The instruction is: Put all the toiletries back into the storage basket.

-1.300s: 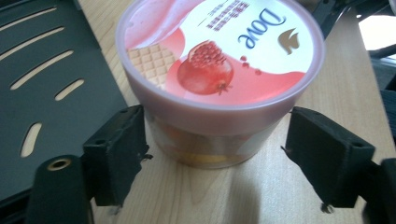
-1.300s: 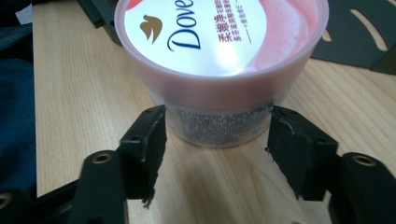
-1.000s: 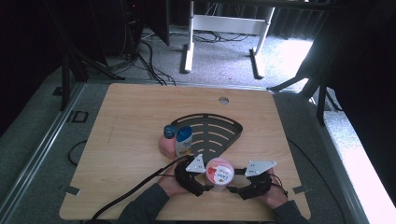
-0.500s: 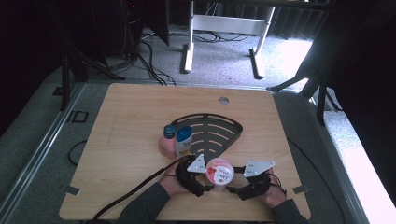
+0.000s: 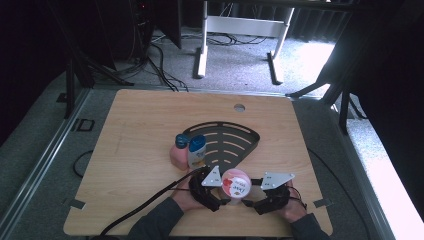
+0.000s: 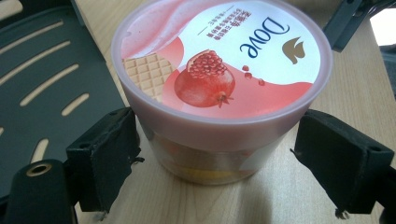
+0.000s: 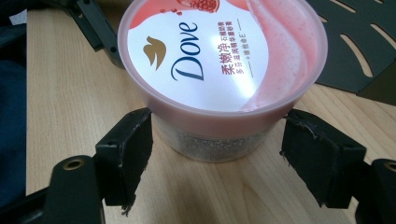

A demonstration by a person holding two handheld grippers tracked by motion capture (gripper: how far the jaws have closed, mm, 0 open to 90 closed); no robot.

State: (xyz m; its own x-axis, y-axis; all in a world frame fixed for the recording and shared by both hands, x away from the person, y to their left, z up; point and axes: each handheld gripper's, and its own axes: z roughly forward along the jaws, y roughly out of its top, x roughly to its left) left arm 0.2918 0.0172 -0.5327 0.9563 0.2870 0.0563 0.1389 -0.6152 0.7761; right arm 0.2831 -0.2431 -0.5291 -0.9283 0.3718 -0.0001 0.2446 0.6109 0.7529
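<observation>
Wooden table [image 5: 140, 125], dark floor and cables beyond. Dove tub [image 5: 235, 183] stands upright near front edge, just before black slotted rack [image 5: 235, 140]. Left tool [image 5: 216, 199] and right tool [image 5: 255, 202] flank tub from opposite sides, both equally near. Left tool: jaws spread, left pad [image 6: 109, 154] touching tub wall under lid, right pad apart. Right tool: jaws just been opening, tub between them, pads [image 7: 126, 149] clear of wall. Blue-capped bottles [image 5: 192, 150] well aside, by rack's left edge. Tub axis vertical; grip comes sideways.
</observation>
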